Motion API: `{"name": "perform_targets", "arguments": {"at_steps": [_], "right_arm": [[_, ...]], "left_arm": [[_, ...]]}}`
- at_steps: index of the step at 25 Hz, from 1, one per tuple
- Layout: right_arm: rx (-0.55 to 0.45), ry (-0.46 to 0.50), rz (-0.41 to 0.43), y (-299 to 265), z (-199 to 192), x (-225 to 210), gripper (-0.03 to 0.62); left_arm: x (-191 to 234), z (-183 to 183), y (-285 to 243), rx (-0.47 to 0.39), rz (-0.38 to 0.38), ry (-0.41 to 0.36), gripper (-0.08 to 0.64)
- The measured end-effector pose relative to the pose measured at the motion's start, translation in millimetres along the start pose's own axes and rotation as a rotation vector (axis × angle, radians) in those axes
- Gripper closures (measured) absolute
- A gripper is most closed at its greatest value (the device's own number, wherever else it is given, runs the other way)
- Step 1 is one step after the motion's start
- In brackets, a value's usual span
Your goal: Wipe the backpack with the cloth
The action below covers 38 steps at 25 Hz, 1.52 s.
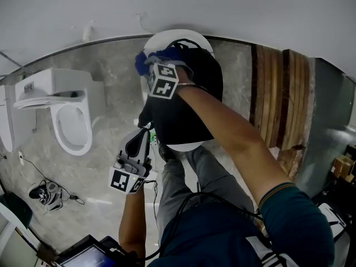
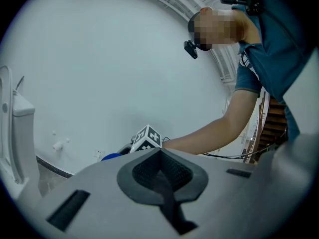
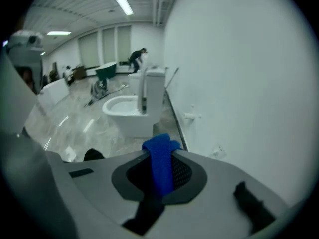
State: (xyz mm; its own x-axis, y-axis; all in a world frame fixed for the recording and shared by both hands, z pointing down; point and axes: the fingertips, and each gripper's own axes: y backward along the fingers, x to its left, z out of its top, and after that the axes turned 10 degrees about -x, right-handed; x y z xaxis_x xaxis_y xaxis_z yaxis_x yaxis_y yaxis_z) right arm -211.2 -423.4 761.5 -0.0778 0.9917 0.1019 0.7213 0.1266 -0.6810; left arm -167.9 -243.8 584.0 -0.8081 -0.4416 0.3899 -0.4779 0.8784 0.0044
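Note:
A black backpack (image 1: pixel 186 102) lies on a white round seat (image 1: pixel 179 36) close to the wall. In the head view my right gripper (image 1: pixel 151 65) is at the bag's far left top, shut on a blue cloth (image 1: pixel 143 60) that rests against the bag. The right gripper view shows the cloth (image 3: pixel 160 158) pinched between the pads of the right gripper (image 3: pixel 162 169). My left gripper (image 1: pixel 146 129) meets a black fold at the bag's near left corner. In the left gripper view the left gripper (image 2: pixel 159 172) is shut with a dark fold between its pads.
A white toilet (image 1: pixel 71 118) stands to the left, also seen in the right gripper view as the toilet (image 3: pixel 130 108). Wooden slats (image 1: pixel 283 93) run along the right. Shoes and a cable (image 1: pixel 47 194) lie on the grey marble floor. The person's legs are below the seat.

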Motion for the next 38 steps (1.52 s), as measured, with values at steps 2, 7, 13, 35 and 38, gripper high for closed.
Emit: {"name": "perform_targets", "arguments": {"at_steps": [2,7,13,35,38], "right_arm": [[0.060,0.175,0.096,-6.3,4.2,37.2,0.565],[0.168,0.465,0.277,-3.8,-2.2,123.1,0.565],[0.211,0.631,0.472,5.9,-23.2,232.6,0.565],[-0.078,-0.411,-0.002,157.7,-85.1,157.8,0.565],[-0.111,-0.491,-0.141,165.2,-98.0,104.0,0.565]], "left_arm": [[4.2,2.2,2.8,-0.006,0.011,-0.002,0.560],[14.5,6.1,7.9,-0.022,0.035,-0.009,0.560],[29.9,8.7,20.7,-0.026,0.077,-0.011,0.560],[7.5,-2.0,7.3,0.013,0.009,-0.006,0.560],[5.3,-3.6,3.6,0.019,0.004,-0.005,0.560]]}}
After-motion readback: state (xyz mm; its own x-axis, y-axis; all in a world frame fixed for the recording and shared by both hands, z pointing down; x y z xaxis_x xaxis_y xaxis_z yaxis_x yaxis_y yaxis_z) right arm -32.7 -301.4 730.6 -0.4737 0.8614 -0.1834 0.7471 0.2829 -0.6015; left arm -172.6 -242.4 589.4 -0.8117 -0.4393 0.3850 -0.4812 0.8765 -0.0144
